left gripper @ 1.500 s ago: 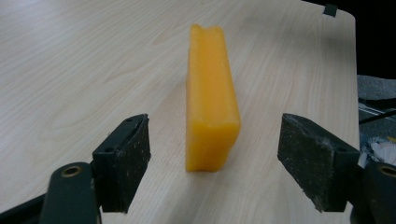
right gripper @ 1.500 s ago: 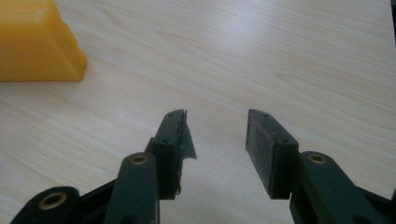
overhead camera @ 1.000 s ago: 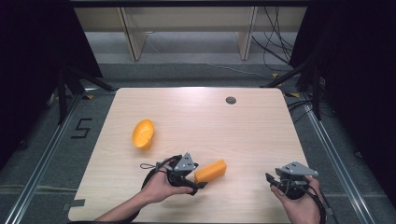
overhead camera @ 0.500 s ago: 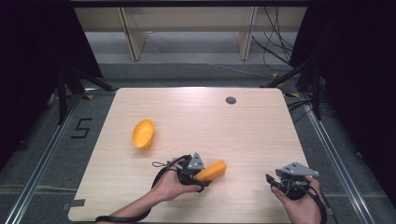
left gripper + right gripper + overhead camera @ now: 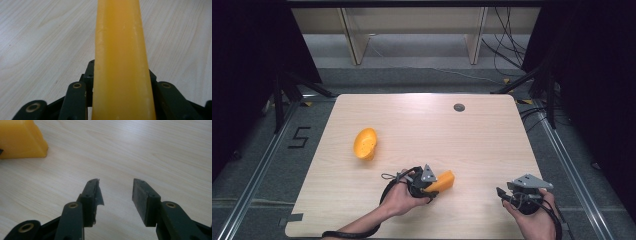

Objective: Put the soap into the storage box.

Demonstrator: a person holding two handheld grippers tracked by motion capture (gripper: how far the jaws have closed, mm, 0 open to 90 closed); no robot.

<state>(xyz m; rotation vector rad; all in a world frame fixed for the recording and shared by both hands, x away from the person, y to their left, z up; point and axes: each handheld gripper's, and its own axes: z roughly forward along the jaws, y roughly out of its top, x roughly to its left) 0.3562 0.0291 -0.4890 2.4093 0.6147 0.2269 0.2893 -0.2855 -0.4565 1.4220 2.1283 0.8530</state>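
Looking down from the high view, I note the table [image 5: 492, 145] first: a pale wood top with a small dark round grommet [image 5: 459, 107] near its far edge. It carries two orange items.

The person's forearms enter from the near edge. The left hand [image 5: 398, 199] sits near the middle of the near side; the right hand [image 5: 534, 220] is at the near right corner, well apart from it.

The orange block [image 5: 443, 181] lies near the table's front centre, its near end in the left gripper [image 5: 428, 186]. In the left gripper view the block [image 5: 121, 62] runs straight out from between the jaws, which stand tight against both of its sides. The jaws have just been closing, and I record this gripper as clenched on the block. The block appears to rest low over the table; I cannot tell whether it touches the top.

The orange bowl-shaped piece [image 5: 365, 143] lies tipped on its side at the left of the table, well apart from the block and from both grippers.

The right gripper [image 5: 507, 195] points toward the table's centre. In the right gripper view its jaws stand apart with bare wood between them, so I record the right gripper [image 5: 116, 195] as released. The block's end [image 5: 21, 138] shows at the upper left of that view.
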